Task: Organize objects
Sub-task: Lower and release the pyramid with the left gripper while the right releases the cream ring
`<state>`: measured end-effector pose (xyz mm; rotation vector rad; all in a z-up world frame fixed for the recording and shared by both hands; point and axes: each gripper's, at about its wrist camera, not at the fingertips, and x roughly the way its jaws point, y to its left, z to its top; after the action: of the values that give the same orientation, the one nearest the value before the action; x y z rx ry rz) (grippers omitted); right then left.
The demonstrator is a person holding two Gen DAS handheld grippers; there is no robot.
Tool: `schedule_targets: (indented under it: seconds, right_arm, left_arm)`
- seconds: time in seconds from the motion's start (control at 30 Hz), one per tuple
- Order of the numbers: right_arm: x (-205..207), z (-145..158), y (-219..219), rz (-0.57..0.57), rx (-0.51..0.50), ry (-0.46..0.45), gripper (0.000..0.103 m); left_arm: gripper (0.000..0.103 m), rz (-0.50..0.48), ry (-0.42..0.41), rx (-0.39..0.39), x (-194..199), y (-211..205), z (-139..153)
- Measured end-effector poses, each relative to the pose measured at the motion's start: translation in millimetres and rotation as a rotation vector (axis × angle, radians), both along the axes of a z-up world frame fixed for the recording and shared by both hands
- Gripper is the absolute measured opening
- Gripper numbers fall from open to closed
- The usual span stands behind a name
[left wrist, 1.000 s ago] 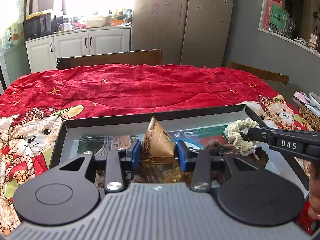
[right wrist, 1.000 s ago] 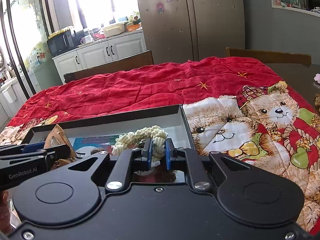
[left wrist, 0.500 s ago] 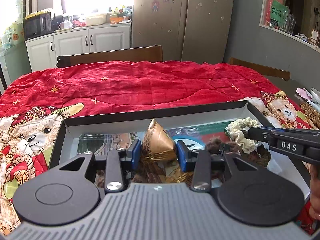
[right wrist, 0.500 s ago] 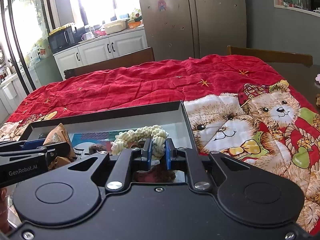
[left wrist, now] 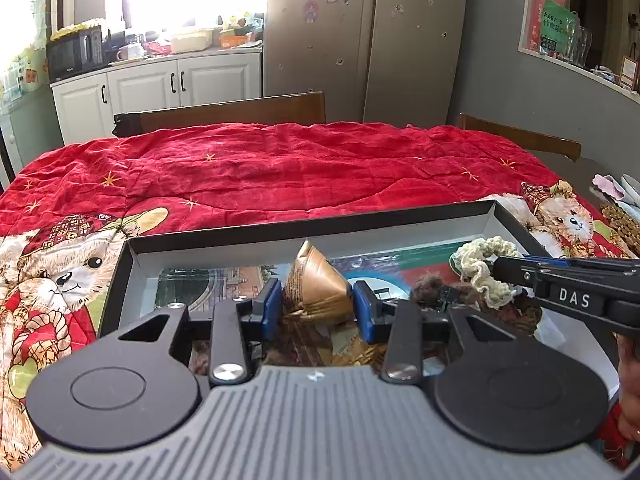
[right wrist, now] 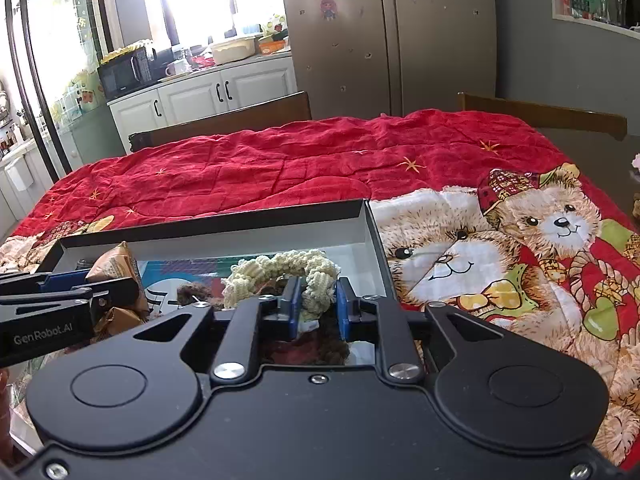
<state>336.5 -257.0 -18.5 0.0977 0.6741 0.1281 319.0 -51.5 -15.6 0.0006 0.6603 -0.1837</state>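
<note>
A shallow black box point(left wrist: 304, 228) point(right wrist: 240, 220) lies on the red bear-print cloth. My left gripper point(left wrist: 316, 306) is shut on a brown-gold snack packet point(left wrist: 316, 284), which also shows in the right wrist view point(right wrist: 116, 264), held just above the box floor. My right gripper point(right wrist: 318, 304) is shut on a cream knitted scrunchie point(right wrist: 280, 270), which also shows in the left wrist view point(left wrist: 480, 264), over the box's right end. A dark brown scrunchie point(left wrist: 432, 290) point(right wrist: 320, 344) lies in the box under the cream one. The right gripper point(left wrist: 504, 272) reaches in from the right in the left wrist view.
Printed cards line the box floor point(left wrist: 192, 284). Wooden chair backs point(left wrist: 224, 114) point(right wrist: 540, 116) stand at the table's far side and right. Small items point(left wrist: 620, 216) lie at the table's right edge. Kitchen cabinets and a fridge stand behind.
Both grippers have risen slightly with their loads; the view of the box has shifted down a little. The right jaws look a bit wider on the scrunchie.
</note>
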Motion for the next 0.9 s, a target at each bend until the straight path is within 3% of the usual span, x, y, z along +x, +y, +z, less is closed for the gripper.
schedule_targets:
  seconds: [0.07,0.27,0.9]
  right_arm:
    - [-0.2,0.7,0.4,0.002,0.0,-0.004,0.02]
    - [-4.3,5.3,2.1,0.013,0.005,-0.027,0.032]
    - [-28.4,30.6,11.6,0.081,0.025,-0.082,0.034]
  left_arm:
    - [0.055,-0.001,-0.002,-0.006,-0.5,1.2,0.4]
    - [0.062,0.005,-0.024,-0.014,-3.3,2.4,3.8]
    - [0.078,0.03,-0.119,-0.023,-41.3,16.6,39.7]
